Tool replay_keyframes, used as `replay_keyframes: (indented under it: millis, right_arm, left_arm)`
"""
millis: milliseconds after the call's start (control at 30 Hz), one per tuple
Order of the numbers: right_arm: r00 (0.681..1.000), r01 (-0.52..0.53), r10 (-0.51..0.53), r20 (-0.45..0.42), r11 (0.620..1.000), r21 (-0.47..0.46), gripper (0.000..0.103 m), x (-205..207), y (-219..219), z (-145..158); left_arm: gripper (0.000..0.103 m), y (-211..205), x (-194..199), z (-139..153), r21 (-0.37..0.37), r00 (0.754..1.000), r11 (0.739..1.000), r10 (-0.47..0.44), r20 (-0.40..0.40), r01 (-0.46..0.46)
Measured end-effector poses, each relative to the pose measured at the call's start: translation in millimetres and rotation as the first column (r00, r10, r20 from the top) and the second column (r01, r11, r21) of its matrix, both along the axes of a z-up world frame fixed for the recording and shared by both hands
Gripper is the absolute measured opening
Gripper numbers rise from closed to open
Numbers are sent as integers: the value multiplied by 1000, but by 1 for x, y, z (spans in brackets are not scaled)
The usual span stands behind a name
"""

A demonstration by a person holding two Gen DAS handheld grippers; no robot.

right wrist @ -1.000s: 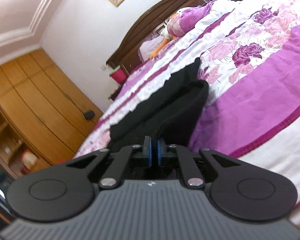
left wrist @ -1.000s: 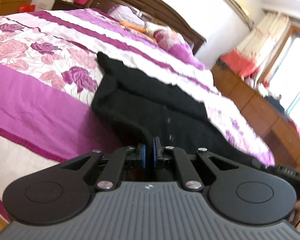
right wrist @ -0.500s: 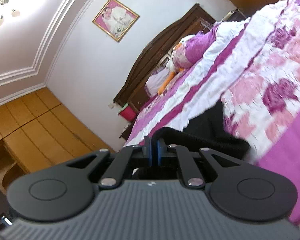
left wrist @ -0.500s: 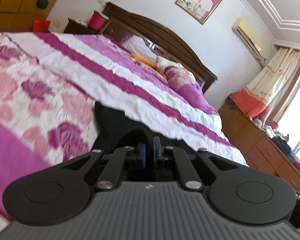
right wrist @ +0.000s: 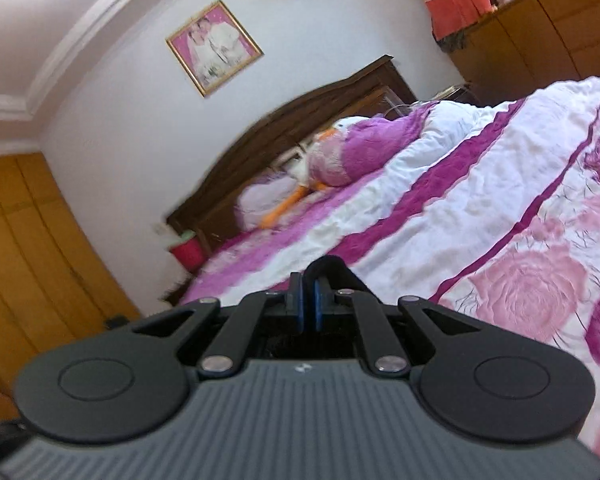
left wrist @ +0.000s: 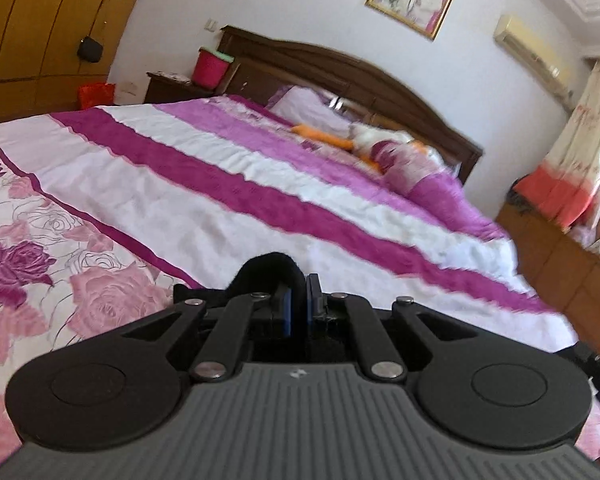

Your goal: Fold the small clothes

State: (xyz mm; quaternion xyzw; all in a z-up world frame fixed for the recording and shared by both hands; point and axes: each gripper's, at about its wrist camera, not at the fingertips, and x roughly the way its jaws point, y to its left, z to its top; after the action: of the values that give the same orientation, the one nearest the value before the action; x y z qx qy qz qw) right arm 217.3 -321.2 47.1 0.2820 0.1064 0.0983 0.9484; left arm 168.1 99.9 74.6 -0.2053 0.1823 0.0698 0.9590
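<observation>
A black garment [left wrist: 266, 270] bulges in a small fold over the tip of my left gripper [left wrist: 296, 300], which is shut on its edge. In the right wrist view another fold of the same black garment [right wrist: 330, 268] loops over my right gripper [right wrist: 308, 300], also shut on it. Most of the cloth hangs hidden below both gripper bodies. Both grippers are raised over the bedspread [left wrist: 160, 184], a pink, white and purple quilt with a rose pattern [right wrist: 520, 292].
At the far end stand a dark wooden headboard [left wrist: 340, 68], pillows and an orange-and-white plush toy [left wrist: 340, 140]. A red bucket [left wrist: 210, 66] sits on a nightstand at the left. Wooden wardrobes [right wrist: 28, 260] line one wall, a low cabinet [left wrist: 560, 256] the other.
Both grippers lifted and carried the black garment forward along the bed. The cloth that lay spread on the quilt is now almost wholly out of sight under the grippers.
</observation>
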Motion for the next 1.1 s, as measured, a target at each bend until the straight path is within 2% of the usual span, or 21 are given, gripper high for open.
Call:
replay_keyframes:
  millis: [200,300,367,500,667,800,833,967,1100]
  right_arm:
    - [985,54,-77,-151,987,-150,9,62,23,-44]
    - [964,22,-80,-253,974,-226,12,86,30,-71]
    - [952,-18,-48,-302,977,-212,10,96,27,-87]
    - [952,-31,-1,-305,994,-101,12,90,11,-88]
    - [952,-85,42,-304,988,-130,29,74,3,-72]
    - [948,-98,59,-313,989,-111,32,61,-10,-59]
    - [948,-100,61,-312,989,-112,34,57,-12,-57]
    - [952,-146,91,-292,974,-174,34,36,-10,-48]
    - [952,-220,143,-272,934,-282,34,26,5,-45]
  left_arm:
    - [9,11,59,-60,60,985,997,57,-161,-48]
    - [9,17,73,-88,50,972,998,42,-229,-31]
    - [9,18,74,-96,62,974,998,35,-224,-22]
    - [16,20,70,-92,67,976,998,17,-219,-2]
    - [22,19,47,-69,96,975,994,-35,-219,58]
    - [41,22,24,-53,78,977,995,-48,-209,66]
    - [42,22,19,-51,69,977,995,-52,-206,68]
    - [43,14,-1,-40,56,979,992,-105,-173,116]
    - [43,-1,-10,-35,62,978,984,-159,-138,169]
